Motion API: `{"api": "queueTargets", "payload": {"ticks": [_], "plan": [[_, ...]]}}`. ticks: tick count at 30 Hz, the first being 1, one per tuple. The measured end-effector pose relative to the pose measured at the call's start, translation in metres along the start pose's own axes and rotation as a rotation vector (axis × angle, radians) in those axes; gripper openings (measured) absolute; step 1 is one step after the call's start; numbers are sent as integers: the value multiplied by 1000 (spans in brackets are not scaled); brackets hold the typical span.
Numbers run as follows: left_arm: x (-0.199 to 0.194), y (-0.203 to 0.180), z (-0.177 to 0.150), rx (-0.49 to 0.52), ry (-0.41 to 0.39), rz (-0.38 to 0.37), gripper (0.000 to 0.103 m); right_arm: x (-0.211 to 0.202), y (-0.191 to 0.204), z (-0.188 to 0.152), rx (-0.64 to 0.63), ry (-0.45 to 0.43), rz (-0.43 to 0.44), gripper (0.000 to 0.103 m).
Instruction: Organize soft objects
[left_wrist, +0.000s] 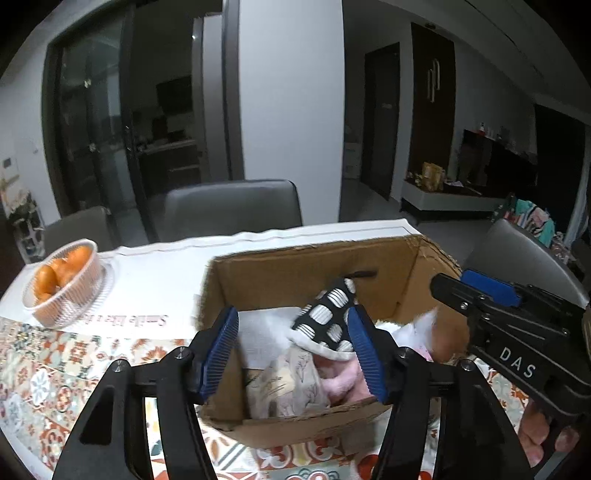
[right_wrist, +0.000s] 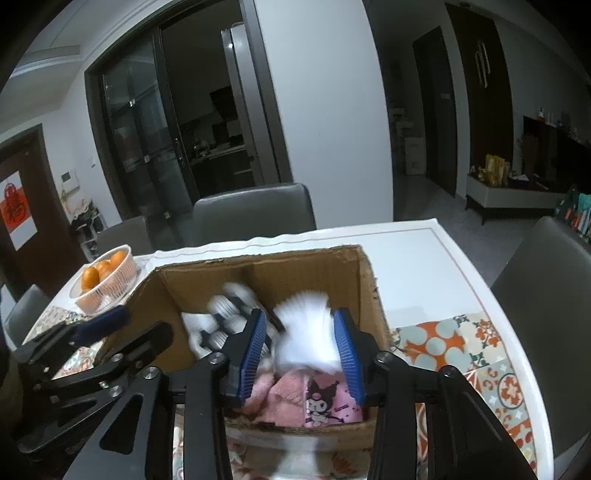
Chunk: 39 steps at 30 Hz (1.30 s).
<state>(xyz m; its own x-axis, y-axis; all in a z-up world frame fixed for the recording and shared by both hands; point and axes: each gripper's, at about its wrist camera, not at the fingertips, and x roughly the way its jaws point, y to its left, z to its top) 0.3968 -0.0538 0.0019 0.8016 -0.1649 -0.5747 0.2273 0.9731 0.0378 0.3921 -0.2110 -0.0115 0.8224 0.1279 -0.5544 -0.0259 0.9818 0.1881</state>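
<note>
An open cardboard box stands on the table and holds soft things. My left gripper hangs open over it. A black cloth with white spots leans against its right pad, while the left pad stands well off it. Below lie a beige floral cloth and a pink cloth. My right gripper is open over the box's right half. A blurred white fluffy item sits between its pads and is not pinched. Under it lie a pink towel and a pink cartoon-print cloth.
A clear bowl of oranges stands at the table's far left. Grey chairs line the far side, and another is at the right. A patterned tablecloth covers the near part of the white table.
</note>
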Motion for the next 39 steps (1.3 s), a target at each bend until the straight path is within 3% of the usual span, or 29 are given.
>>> {"api": "queueTargets", "payload": {"ticks": [4,7,14,23,39], "plan": [[-21,4,-4,-12,-28,44,68,-15,2,-2,10,-10,-7,42],[-38,7,-8,-18,-45,62,72,-33,6,-6,-4,-34,-33,49],[-88,11,-16,-38,-94,93,76,-83,19,-11,-35,-82,-66,56],[-161,5,-34,-48,-183,145,89,-147,30,-28,-32,-121,-50,65],[-247,-5,-87,-69,-228,182,99,-235,42,-81,-40,-153,-68,79]]}}
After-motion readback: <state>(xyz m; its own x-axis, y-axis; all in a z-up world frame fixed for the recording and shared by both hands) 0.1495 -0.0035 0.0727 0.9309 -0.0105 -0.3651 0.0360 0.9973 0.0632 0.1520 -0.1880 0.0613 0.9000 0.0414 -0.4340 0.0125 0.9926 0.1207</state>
